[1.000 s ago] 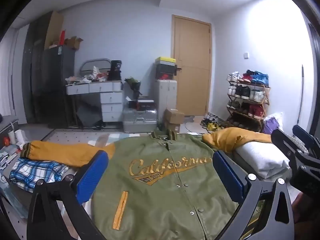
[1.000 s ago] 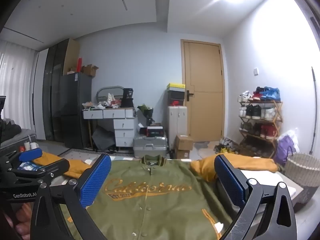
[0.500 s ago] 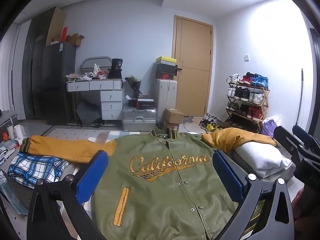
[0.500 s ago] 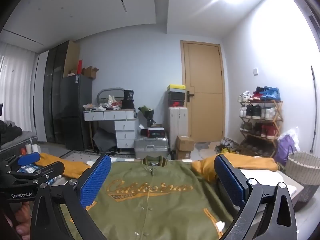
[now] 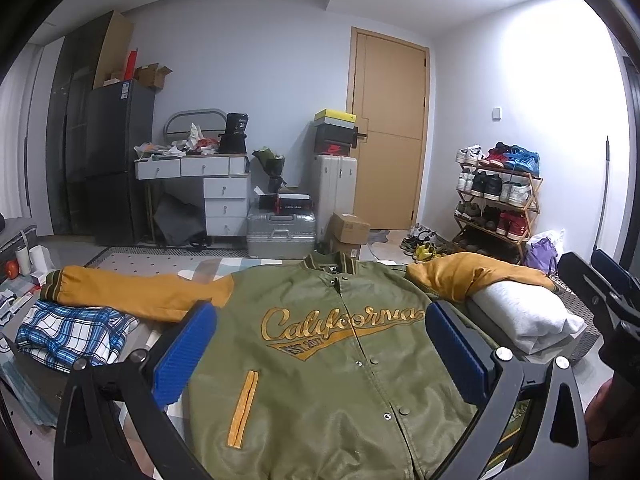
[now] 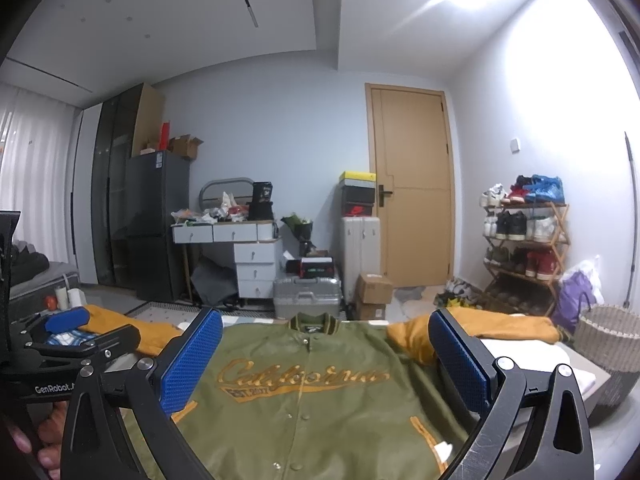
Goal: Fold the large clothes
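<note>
Both grippers spread, jacket flat, unfolded.

Your left gripper (image 5: 320, 354) & right gripper (image 6: 326, 356) hover over the jacket's (image 5: 328, 380) near hem w/ pads wide apart, nothing pinched. Jacket lies front up, snaps shut, collar at far end. Left of jacket, its sleeve stretches out beside a plaid shirt (image 5: 66, 330); right of jacket, other sleeve drapes over a folded white garment (image 5: 524, 312).

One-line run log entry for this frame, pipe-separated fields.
stage: pre-grasp | jacket: flat, face up, snapped shut, sleeves spread | left tool: open, empty | right tool: open, empty | folds: none
</note>
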A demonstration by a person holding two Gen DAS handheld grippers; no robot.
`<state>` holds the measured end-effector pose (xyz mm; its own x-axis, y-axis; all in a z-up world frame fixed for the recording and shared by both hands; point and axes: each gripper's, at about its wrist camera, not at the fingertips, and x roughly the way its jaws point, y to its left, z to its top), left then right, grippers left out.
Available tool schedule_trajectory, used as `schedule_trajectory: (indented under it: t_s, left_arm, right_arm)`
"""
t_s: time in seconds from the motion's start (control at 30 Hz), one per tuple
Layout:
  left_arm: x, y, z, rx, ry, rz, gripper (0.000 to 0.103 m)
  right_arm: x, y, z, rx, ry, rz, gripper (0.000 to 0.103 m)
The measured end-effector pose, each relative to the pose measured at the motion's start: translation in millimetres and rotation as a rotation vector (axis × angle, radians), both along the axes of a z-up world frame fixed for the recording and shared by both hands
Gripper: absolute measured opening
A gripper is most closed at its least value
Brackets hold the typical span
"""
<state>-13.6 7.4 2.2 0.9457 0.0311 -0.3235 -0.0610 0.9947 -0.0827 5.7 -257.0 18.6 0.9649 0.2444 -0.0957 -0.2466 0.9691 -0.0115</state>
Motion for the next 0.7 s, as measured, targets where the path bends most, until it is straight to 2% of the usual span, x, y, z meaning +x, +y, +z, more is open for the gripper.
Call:
schedule_trajectory:
  t_s: [0.33, 0.7]
  left_arm:
    - [-0.3, 5.9, -0.3, 0.002, 0.007, 0.024, 0.102]
    - [-0.8, 2.7, -0.1, 0.016, 0.013, 0.006, 0.102]
  right_arm:
    - [-3.3, 4.2, 1.8, -0.006, -0.014, 0.033, 0.103]
    - [-1.9, 2.5, 2.5, -0.001, -0.010, 0.037, 0.103]
